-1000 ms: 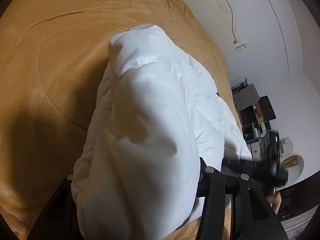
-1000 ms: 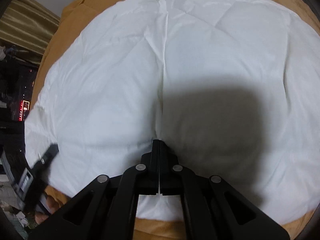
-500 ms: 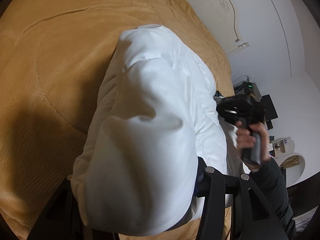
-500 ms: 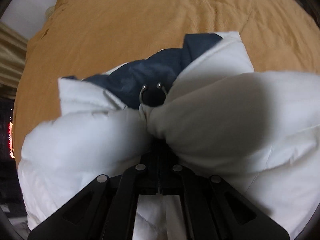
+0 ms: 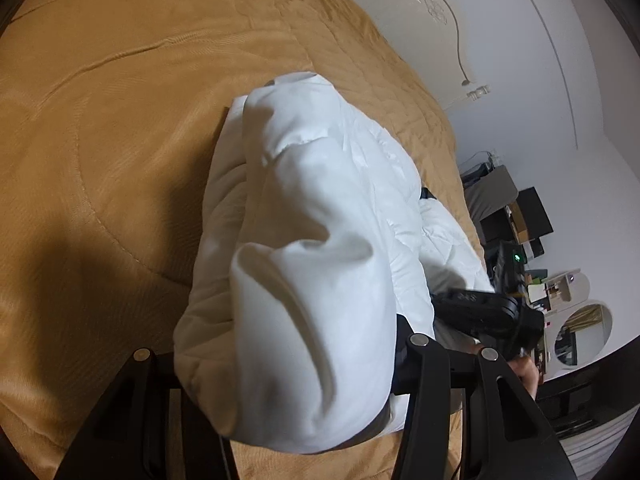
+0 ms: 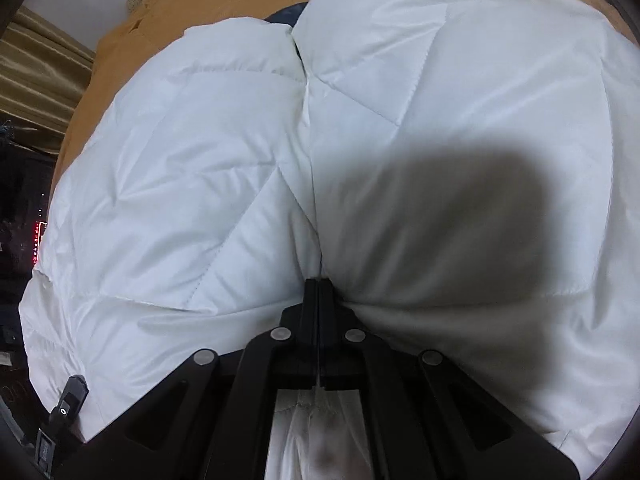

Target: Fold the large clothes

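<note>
A white quilted puffer jacket [image 5: 320,208] lies on the mustard bedspread [image 5: 120,120]. My left gripper [image 5: 280,356] is shut on a thick folded bunch of the jacket, which bulges up between its fingers and hides the fingertips. In the right wrist view the jacket [image 6: 192,184] fills the picture, with a strip of its dark blue lining [image 6: 286,14] showing at the top. My right gripper [image 6: 318,284] points steeply down, shut on the jacket where the two padded halves meet; thin white cloth runs back between its fingers. The left wrist view shows the right gripper [image 5: 476,308] low at the jacket's right side.
The bedspread reaches far to the left and back. A cream headboard [image 5: 400,4] and white wall stand behind. At the right are dark boxes and a desk [image 5: 520,216] and a round mirror [image 5: 584,332]. Gold curtains [image 6: 36,76] hang at the left of the right wrist view.
Half a second ago the right gripper was raised, the jacket bunched and its blue lining exposed. It has come back down and the jacket spreads wide under it again. The left gripper held still.
</note>
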{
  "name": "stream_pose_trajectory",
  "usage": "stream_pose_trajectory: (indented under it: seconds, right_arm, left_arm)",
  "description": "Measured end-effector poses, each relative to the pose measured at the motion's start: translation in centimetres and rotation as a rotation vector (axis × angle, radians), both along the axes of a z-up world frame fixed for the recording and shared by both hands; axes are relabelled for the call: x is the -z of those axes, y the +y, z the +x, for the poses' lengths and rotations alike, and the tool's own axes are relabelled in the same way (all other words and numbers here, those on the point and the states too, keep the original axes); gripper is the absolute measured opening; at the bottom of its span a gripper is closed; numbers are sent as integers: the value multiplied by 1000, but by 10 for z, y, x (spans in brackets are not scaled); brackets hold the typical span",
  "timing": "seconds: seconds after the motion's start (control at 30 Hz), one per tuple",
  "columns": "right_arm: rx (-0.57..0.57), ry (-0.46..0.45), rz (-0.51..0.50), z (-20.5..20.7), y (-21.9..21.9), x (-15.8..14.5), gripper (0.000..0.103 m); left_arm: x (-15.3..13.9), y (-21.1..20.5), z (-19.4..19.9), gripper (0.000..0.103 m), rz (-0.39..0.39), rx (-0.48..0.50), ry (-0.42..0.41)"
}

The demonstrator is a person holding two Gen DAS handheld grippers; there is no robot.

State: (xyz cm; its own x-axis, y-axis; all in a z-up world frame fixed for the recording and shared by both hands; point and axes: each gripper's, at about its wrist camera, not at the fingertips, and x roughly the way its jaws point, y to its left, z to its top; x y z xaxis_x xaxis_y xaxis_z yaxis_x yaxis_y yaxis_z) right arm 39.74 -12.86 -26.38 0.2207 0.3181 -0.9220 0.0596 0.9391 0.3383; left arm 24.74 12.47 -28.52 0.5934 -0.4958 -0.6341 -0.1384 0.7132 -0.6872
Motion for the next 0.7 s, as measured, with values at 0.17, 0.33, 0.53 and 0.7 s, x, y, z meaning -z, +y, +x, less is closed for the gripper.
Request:
stream_pose_trajectory:
  seconds: [0.17, 0.33, 0.53, 0.7]
  right_arm:
    - [-63, 20, 49, -83, -11, -16, 3]
    - [-78, 11, 46, -91, -5, 29, 0]
    - [-42, 60, 229, -105, -34, 32, 0]
    - [73, -40, 339, -132, -119, -1, 4]
  left_arm:
    - [-2, 4, -4, 50, 0, -11, 17]
    - [-23, -16, -5, 50, -6, -16, -21]
    - [-97, -83, -5, 48, 226, 80, -207]
    - [-153, -173, -1, 48, 344, 264, -369]
